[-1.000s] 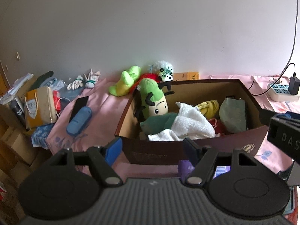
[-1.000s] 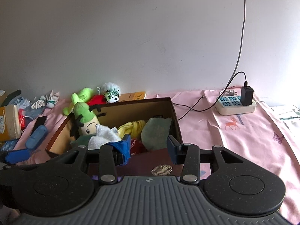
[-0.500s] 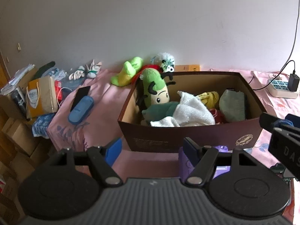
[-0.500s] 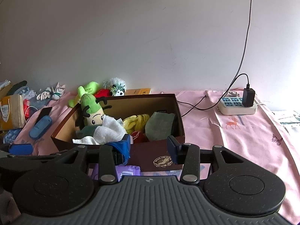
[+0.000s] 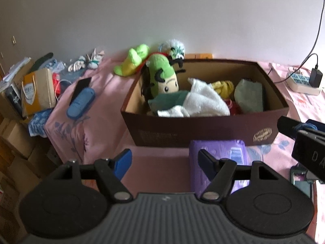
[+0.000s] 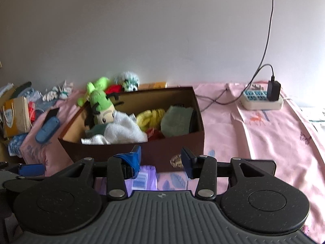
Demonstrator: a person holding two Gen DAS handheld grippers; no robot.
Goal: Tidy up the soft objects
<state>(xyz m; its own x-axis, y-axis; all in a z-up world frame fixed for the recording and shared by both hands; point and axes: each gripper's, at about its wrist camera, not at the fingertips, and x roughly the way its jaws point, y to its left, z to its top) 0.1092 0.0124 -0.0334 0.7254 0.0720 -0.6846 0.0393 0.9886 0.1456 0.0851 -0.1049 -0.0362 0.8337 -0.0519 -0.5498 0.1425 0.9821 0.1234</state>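
Both tools, left (image 5: 163,161) and right (image 6: 160,159), farther back from the box (image 5: 203,130) than before, released, purple packet (image 5: 219,152) now exposed.

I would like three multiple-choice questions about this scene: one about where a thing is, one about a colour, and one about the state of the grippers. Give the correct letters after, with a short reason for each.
1. Where is the purple packet?
A. inside the brown box
B. in front of the box, on the pink cloth
C. on the power strip

2. What colour is the towel in the box?
A. white
B. blue
C. black

3. How are the grippers?
A. both hold toys
B. only one is open
C. both open, empty

Answers: 1 B, it lies outside the front wall. 2 A, it is plainly white. 3 C, the left gripper and right gripper show empty gaps.
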